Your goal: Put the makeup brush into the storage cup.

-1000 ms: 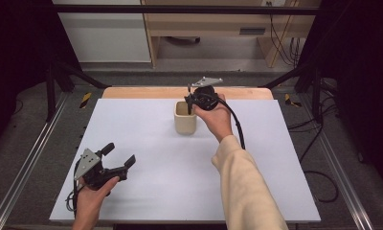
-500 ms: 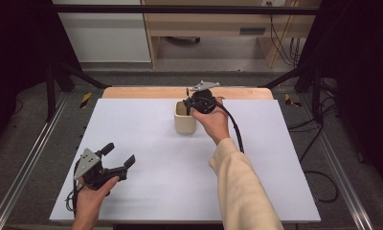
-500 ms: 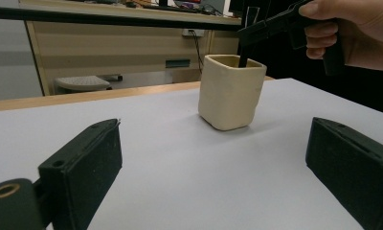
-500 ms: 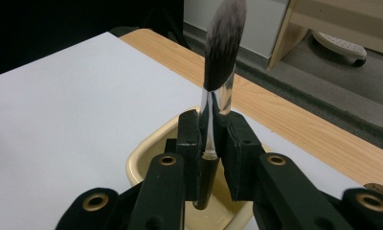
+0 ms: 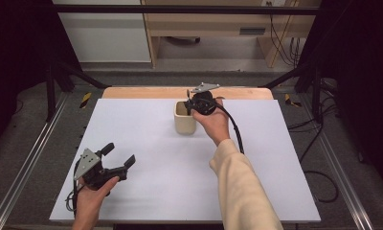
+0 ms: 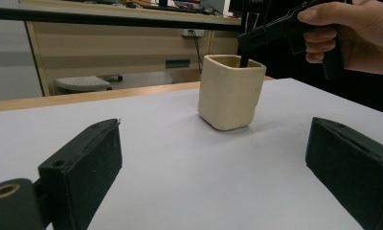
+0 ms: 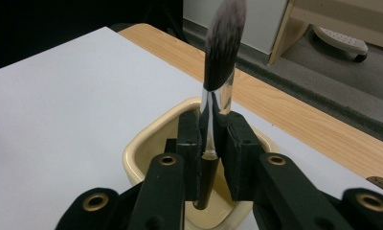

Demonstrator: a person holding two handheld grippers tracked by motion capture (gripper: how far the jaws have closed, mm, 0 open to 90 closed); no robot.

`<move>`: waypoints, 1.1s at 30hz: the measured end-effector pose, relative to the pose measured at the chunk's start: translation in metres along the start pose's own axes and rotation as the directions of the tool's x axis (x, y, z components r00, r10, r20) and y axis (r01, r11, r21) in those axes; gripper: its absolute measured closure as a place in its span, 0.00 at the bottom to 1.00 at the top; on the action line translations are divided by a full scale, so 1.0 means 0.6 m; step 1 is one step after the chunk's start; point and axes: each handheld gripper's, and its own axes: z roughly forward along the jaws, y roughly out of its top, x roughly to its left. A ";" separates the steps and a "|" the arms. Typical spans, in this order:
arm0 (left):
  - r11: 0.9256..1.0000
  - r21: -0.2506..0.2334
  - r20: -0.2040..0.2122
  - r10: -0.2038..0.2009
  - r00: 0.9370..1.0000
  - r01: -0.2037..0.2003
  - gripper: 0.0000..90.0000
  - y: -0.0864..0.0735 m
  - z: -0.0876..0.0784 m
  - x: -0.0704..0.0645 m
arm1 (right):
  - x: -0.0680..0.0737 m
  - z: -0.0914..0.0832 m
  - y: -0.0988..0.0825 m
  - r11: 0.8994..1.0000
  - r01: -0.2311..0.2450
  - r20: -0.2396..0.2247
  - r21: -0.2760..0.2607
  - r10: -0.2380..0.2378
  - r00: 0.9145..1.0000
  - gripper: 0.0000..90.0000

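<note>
A cream square cup (image 5: 184, 118) (image 6: 230, 91) (image 7: 149, 152) stands toward the table's far middle. My right gripper (image 5: 195, 103) (image 7: 212, 143) hovers over the cup's right side, shut on a makeup brush (image 7: 217, 86). The brush stands upright, dark bristles up, its handle end down inside the cup. My left gripper (image 5: 117, 155) (image 6: 218, 191) rests open near the table's front left, with nothing between its jaws, pointing toward the cup.
The white table top (image 5: 141, 143) has a wooden strip (image 5: 132, 92) along its far edge. A cable (image 5: 233, 127) trails from the right gripper along the forearm. Metal rails (image 5: 27, 158) flank the table.
The right gripper with the brush has edged slightly lower and left over the cup. The left gripper has stayed put.
</note>
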 end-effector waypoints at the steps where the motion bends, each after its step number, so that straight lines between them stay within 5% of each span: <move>1: 1.000 0.000 0.000 0.000 1.000 0.000 0.05 0.000 0.000 0.000 | 0.000 0.000 -0.001 1.000 -0.001 -0.002 0.003 0.001 1.000 0.87; 3: 1.000 0.000 0.000 0.000 1.000 0.000 0.05 0.000 0.000 0.000 | 0.001 0.001 -0.002 1.000 -0.002 -0.005 0.006 0.002 1.000 0.87; 9: 1.000 -0.001 0.000 -0.001 1.000 0.001 0.05 0.000 0.001 -0.001 | -0.002 -0.004 -0.001 1.000 -0.026 -0.007 -0.010 0.026 1.000 0.63; 22: 1.000 0.001 -0.001 0.009 1.000 -0.009 0.05 0.000 0.000 -0.003 | -0.006 -0.041 0.011 0.998 -0.036 0.013 -0.060 0.037 0.999 0.48; 28: 1.000 -0.001 -0.001 0.012 1.000 -0.012 0.05 0.001 -0.001 -0.002 | -0.002 -0.050 0.015 0.998 0.010 0.069 -0.054 -0.006 0.998 0.20; 33: 1.000 -0.003 -0.003 0.010 1.000 -0.010 0.05 0.001 -0.002 -0.001 | -0.001 -0.055 0.016 0.998 0.002 0.079 -0.057 0.002 0.997 0.11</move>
